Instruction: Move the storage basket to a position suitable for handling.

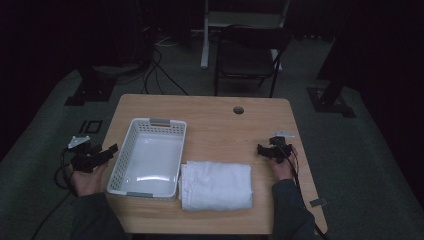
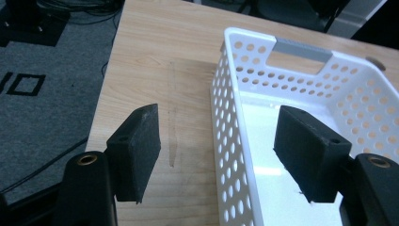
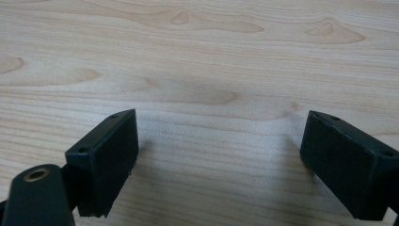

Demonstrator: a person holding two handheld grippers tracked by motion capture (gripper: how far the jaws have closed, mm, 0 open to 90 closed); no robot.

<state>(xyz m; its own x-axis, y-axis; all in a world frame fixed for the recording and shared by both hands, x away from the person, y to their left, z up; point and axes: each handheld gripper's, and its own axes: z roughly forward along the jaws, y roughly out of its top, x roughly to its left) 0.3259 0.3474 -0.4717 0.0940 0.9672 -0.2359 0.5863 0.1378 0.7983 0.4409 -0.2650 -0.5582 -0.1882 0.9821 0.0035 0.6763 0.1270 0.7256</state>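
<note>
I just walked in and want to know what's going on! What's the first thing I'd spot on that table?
You'd spot the white basket with holes in its walls, sitting empty on the left part of the wooden table. Right beside it, nearer the front edge, lies a folded white towel. The left gripper waits open by the basket's left wall, and the right gripper hangs open over bare wood at the right.

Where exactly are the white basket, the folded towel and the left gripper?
white basket (image 1: 127, 142), high view, on its left perforated wall.
folded white towel (image 1: 216, 185), high view, on the middle of its top.
left gripper (image 2: 216, 141), left gripper view, midway between its open jaws.
</note>
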